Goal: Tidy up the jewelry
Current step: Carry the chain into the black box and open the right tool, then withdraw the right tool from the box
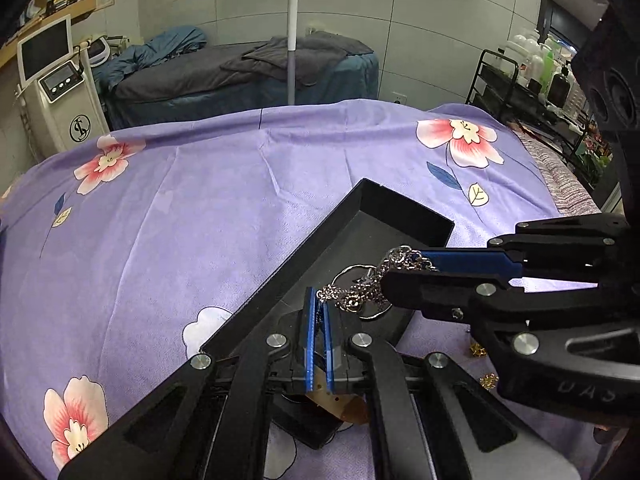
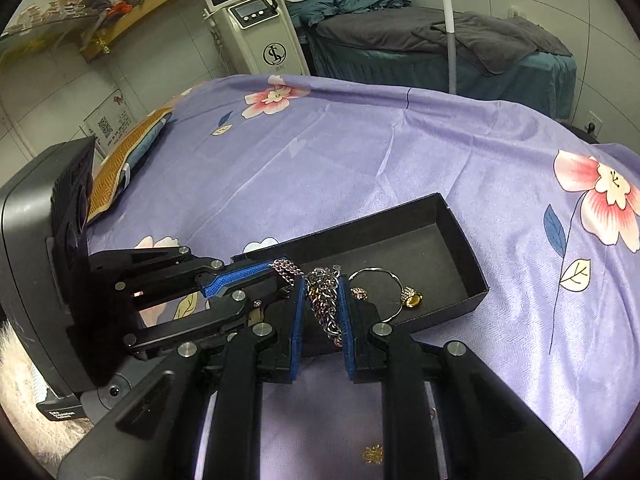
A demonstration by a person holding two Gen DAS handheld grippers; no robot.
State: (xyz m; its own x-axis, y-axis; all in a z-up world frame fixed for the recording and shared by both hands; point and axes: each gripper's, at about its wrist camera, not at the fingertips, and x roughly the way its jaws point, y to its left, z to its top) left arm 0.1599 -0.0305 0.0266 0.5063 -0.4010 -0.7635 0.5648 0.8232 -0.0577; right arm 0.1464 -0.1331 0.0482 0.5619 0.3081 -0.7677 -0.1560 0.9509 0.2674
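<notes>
From the left wrist view, the left tool [image 1: 319, 300] is pinched together on one end of a silver chain [image 1: 360, 294], and the right tool [image 1: 404, 270] reaches in from the right, clamped on the other end. The chain hangs between them over the near part of an open black box [image 1: 404, 204] lying on the floral purple cloth [image 1: 180, 208]. A thin ring-shaped bangle [image 1: 352, 271] shows behind the chain, inside the box. Small gold pieces [image 1: 488, 380] lie on the cloth outside the box, to the right.

From the right wrist view, the right tool [image 2: 322, 304] grips a bunched length of chain [image 2: 324, 300] between its blue pads, and the left tool [image 2: 276, 270] holds the far end from the left. Inside the box [image 2: 464, 240] rest the bangle [image 2: 376, 274] and a gold ornament [image 2: 414, 300]. Another gold piece [image 2: 372, 454] lies on the cloth in front.

By my judgement the task is partway: some items are boxed, the chain is not yet laid down, and the loose gold pieces remain.
</notes>
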